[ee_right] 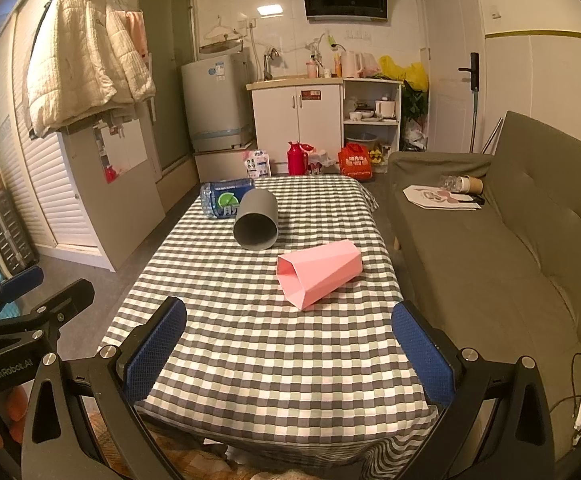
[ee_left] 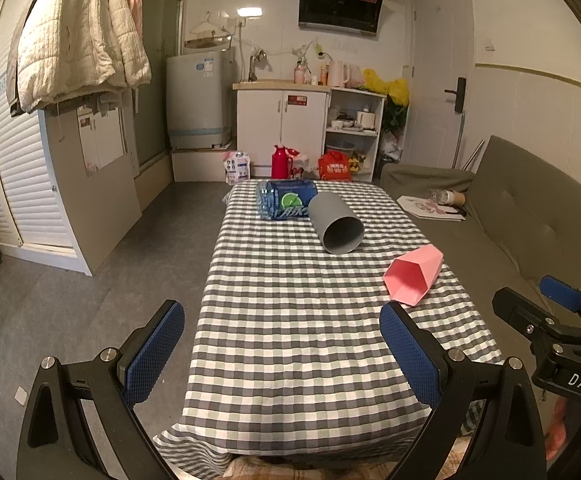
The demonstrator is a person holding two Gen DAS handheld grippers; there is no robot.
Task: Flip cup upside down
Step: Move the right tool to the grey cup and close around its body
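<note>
A grey round cup (ee_left: pixel 336 224) (ee_right: pixel 256 220) lies on its side on the checked tablecloth (ee_left: pixel 290 340) (ee_right: pixel 258 360), its mouth toward me. A pink faceted cup (ee_left: pixel 412 274) (ee_right: pixel 318 272) lies on its side nearer, by the table's right edge. My left gripper (ee_left: pixel 282 354) is open and empty above the table's near left end. My right gripper (ee_right: pixel 288 352) is open and empty above the near end, just short of the pink cup. Each gripper shows at the edge of the other's view.
A blue water bottle (ee_left: pixel 286 199) (ee_right: pixel 224 198) lies on its side behind the grey cup, touching it. A grey-green sofa (ee_right: pixel 502 248) runs along the table's right side. Bare floor (ee_left: pixel 110 272) lies on the left. Cabinets and a washing machine stand at the back.
</note>
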